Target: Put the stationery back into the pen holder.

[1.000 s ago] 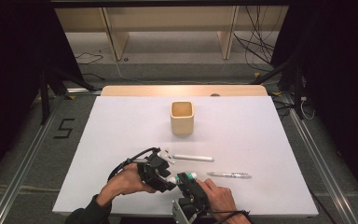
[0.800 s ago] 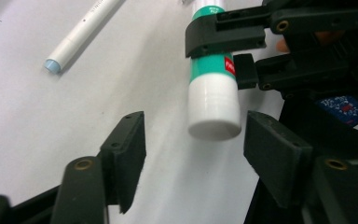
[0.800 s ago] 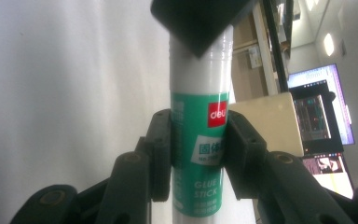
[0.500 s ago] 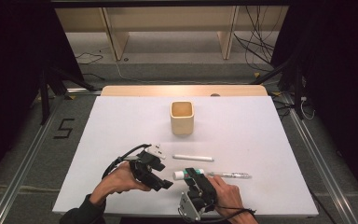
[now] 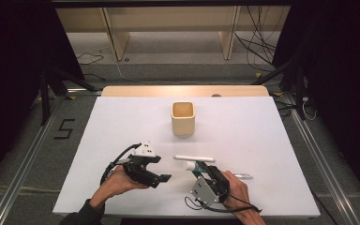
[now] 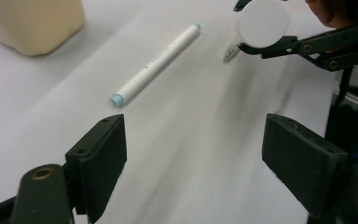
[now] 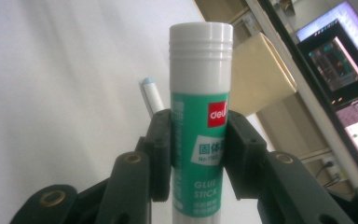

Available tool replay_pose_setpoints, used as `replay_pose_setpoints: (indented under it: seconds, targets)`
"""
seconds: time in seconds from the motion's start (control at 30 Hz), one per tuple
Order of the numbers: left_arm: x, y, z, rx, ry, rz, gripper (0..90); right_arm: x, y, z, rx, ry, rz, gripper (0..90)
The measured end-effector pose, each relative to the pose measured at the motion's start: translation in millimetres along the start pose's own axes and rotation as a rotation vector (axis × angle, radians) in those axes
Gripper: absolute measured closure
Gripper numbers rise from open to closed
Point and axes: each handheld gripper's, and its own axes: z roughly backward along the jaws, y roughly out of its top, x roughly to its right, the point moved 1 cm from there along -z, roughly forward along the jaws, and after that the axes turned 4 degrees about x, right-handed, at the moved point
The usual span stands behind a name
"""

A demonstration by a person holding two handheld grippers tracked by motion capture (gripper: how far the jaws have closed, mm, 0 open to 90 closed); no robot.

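Note:
My right gripper (image 7: 199,140) is shut on a green and white glue stick (image 7: 200,121), whose white cap points toward the table's middle. In the high view the glue stick (image 5: 188,165) sticks out of the right gripper (image 5: 200,170) near the front edge. A white marker (image 5: 194,158) with pale blue ends lies flat just beyond it. My left gripper (image 6: 193,158) is open over bare table, with the marker (image 6: 156,58) ahead of its jaws. In the high view the left gripper (image 5: 161,168) sits left of the glue stick. A beige square cup (image 5: 183,118) stands upright at mid-table.
A slim clear pen (image 5: 241,176) lies on the white table (image 5: 262,140) right of my right hand. The cup (image 6: 32,23) is at the far left of the left gripper view. A wooden strip (image 5: 183,91) edges the table's far side, with shelving beyond.
The right gripper, holding the glue stick, has moved a little forward toward the marker. The left gripper has drawn slightly to the left and stays open.

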Motion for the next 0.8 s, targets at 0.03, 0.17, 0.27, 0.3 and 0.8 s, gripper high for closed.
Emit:
replay_pose_setpoints:
  seconds: [0.03,0.17,0.27,0.3,0.8]
  targets:
    - [-1.0,-2.4,0.0,0.015,0.008,0.004,21.2,3.1,-1.1,0.2,0.002,0.003,-0.01,65.8]
    - [-4.4,-13.1,-0.3,0.08,0.033,0.029,20.7,10.5,-3.4,0.1,0.026,0.017,-0.122,65.8]
    - [-7.2,-21.1,0.1,0.12,0.061,0.044,20.3,15.8,-4.1,0.4,0.042,0.03,-0.187,65.8]
    - [-8.0,-23.6,0.4,0.13,0.069,0.05,20.1,17.5,-4.4,0.4,0.046,0.037,-0.208,65.8]
    - [-13.2,-48.3,8.5,0.243,0.15,0.107,18.3,52.6,-10.8,-10.4,0.124,0.155,-0.572,65.7]
